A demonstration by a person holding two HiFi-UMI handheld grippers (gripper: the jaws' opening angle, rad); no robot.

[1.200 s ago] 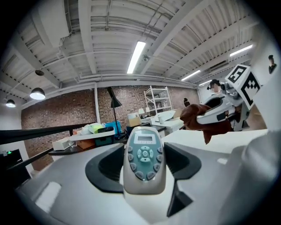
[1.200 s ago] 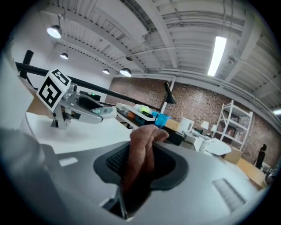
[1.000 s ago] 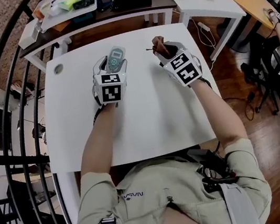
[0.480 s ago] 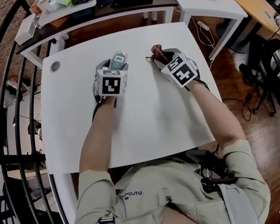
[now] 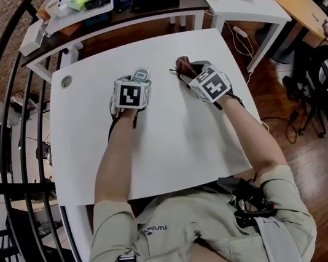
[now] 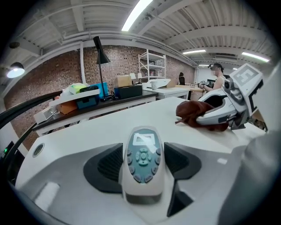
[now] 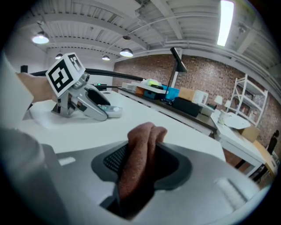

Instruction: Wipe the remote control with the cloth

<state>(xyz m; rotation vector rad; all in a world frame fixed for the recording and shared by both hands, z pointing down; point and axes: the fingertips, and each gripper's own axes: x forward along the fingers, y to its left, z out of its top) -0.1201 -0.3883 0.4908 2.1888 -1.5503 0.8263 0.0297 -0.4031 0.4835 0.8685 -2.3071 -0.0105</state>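
Left claw [image 5: 137, 81] clamped on the remote control [image 6: 142, 160], right claw [image 7: 145, 165] just right of it, jaws just easing open, brown cloth [image 7: 139, 147] loose between them

This looks like a lab or workshop set up in a converted industrial loft. Bare brick walls [image 6: 109, 61] run under an exposed beamed ceiling with long strip lights [image 6: 138, 13] and hanging lamps [image 7: 126, 52]. Plain white worktops [image 5: 172, 144] stand on a wooden floor [image 5: 299, 154], with loose cables [image 5: 288, 128] trailing across it. A side table [image 5: 126, 14] behind carries bins, boxes and gear, a black desk lamp [image 6: 100, 48] rises from it, and an open metal shelf rack [image 6: 151, 66] stands against the brick. A curved black railing [image 5: 1, 123] edges the space.
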